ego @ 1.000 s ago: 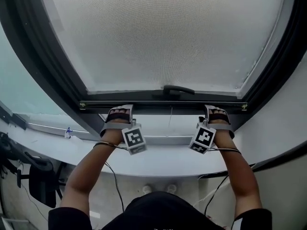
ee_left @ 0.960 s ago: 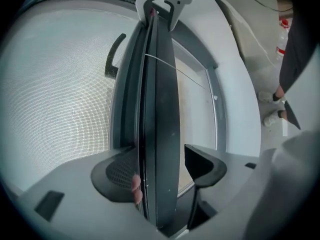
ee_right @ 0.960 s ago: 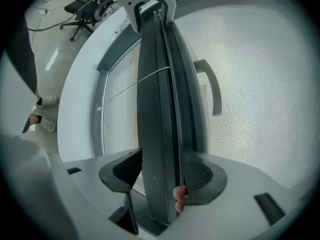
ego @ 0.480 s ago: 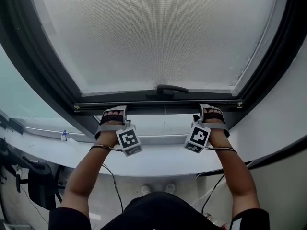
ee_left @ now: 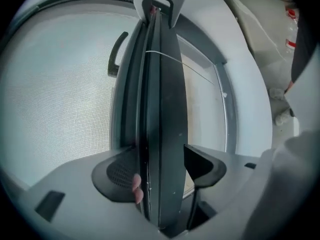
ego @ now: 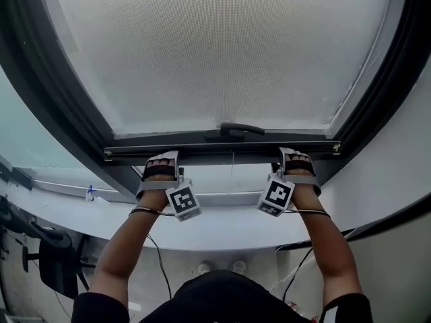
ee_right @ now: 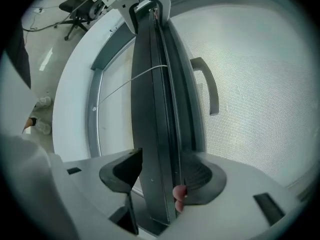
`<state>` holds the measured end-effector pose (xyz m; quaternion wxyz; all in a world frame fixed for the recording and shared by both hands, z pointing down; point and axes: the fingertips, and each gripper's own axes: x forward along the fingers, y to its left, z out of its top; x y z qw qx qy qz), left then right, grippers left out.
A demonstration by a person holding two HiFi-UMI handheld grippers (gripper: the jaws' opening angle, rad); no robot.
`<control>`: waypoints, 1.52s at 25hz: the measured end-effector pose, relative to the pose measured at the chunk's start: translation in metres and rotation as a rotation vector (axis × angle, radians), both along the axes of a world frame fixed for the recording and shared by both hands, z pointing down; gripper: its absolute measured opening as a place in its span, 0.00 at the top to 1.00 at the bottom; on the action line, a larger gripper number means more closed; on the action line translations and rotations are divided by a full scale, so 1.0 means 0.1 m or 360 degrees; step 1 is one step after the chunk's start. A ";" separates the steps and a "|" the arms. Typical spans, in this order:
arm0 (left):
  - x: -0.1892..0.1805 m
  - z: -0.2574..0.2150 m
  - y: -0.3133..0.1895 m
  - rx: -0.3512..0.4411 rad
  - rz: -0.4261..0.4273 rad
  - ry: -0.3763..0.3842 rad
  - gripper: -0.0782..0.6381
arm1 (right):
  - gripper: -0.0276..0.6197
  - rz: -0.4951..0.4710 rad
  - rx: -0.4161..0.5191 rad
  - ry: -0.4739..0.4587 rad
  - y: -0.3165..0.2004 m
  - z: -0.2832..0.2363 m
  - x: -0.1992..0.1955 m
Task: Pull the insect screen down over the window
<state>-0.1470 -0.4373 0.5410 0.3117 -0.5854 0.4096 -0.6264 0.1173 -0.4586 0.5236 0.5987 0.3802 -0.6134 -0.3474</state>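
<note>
**Head view.** The insect screen [ego: 222, 52] covers nearly all of the window [ego: 64, 99]. Its bottom bar [ego: 222, 148] lies level across the near end of the opening, with the handle [ego: 232, 129] at its middle. My left gripper [ego: 161, 163] is on the bar left of the handle and my right gripper [ego: 296, 159] is right of it, the two well apart. Between the bar and the lower frame rail [ego: 222, 198] a pale uncovered strip shows, crossed by a thin cord [ego: 231, 167]. The white sill [ego: 222, 224] lies nearer to me.

**Left gripper view.** The jaws stand wide, one on each face of the bottom bar. The dimpled pad [ee_left: 117, 171] is against the mesh side and the other jaw touches the room side. They have just been closing a little further, so I log this as clamped on the bar. A fingertip [ee_left: 136, 189] shows beside the pad. Mesh lies left of the bar and bare opening right of it.

**Right gripper view.** This is the mirror case. The jaws are clamped on the same bar, with mesh to its right and the uncovered strip to its left.

**Progress, my judgement.** Most of the pull is done. What is left is the last stretch down to the rail and seating the bar there. I cannot tell whether a catch must engage
</note>
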 end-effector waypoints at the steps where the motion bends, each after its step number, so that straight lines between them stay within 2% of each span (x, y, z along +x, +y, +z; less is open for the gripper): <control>1: -0.01 0.00 0.00 -0.0024 -0.0009 0.0004 0.48 | 0.57 0.0001 -0.0012 -0.0002 -0.01 0.00 0.00; 4: -0.01 -0.03 -0.03 -0.0034 -0.0008 -0.0003 0.48 | 0.58 -0.0010 -0.0001 -0.0005 -0.04 -0.02 0.00; 5: -0.01 -0.03 -0.03 -0.0034 -0.0006 -0.0002 0.49 | 0.63 -0.0002 -0.0015 0.0028 -0.03 -0.02 0.03; 7: -0.01 -0.03 -0.02 -0.0063 -0.0015 0.0009 0.49 | 0.63 0.0027 -0.0084 0.0120 0.00 0.00 0.10; 10: 0.00 -0.07 -0.03 -0.0073 -0.0017 0.0026 0.51 | 0.63 0.0032 -0.0112 0.0159 0.02 -0.01 0.12; 15: -0.05 -0.02 -0.05 -0.0024 -0.0024 -0.0035 0.51 | 0.63 -0.0002 0.0027 0.0048 -0.05 -0.03 0.00; 20: 0.00 -0.06 -0.04 0.0015 -0.0002 0.0029 0.51 | 0.63 0.0025 -0.0013 0.0150 0.00 0.00 0.12; 24: -0.01 -0.18 -0.05 0.0052 -0.0016 0.0015 0.51 | 0.63 -0.0009 0.0089 0.0085 -0.05 -0.13 0.07; 26: -0.03 -0.24 -0.05 -0.0003 -0.0039 -0.0022 0.52 | 0.63 -0.0014 0.0067 0.0067 -0.06 -0.20 0.04; 29: -0.04 -0.22 0.00 -0.0148 -0.0043 -0.0036 0.52 | 0.63 -0.0015 -0.0087 0.0094 0.00 -0.19 0.04; 31: -0.04 -0.16 0.07 -0.0199 -0.0027 -0.0049 0.51 | 0.63 -0.0025 -0.0152 0.0091 0.07 -0.14 0.05; 35: -0.10 -0.09 0.15 -0.0305 -0.0052 -0.0123 0.51 | 0.63 -0.0019 -0.0199 0.0095 0.11 -0.05 0.06; 38: -0.08 -0.02 0.12 -0.0274 -0.0035 -0.0105 0.52 | 0.63 0.0008 -0.0199 0.0134 0.12 0.01 0.10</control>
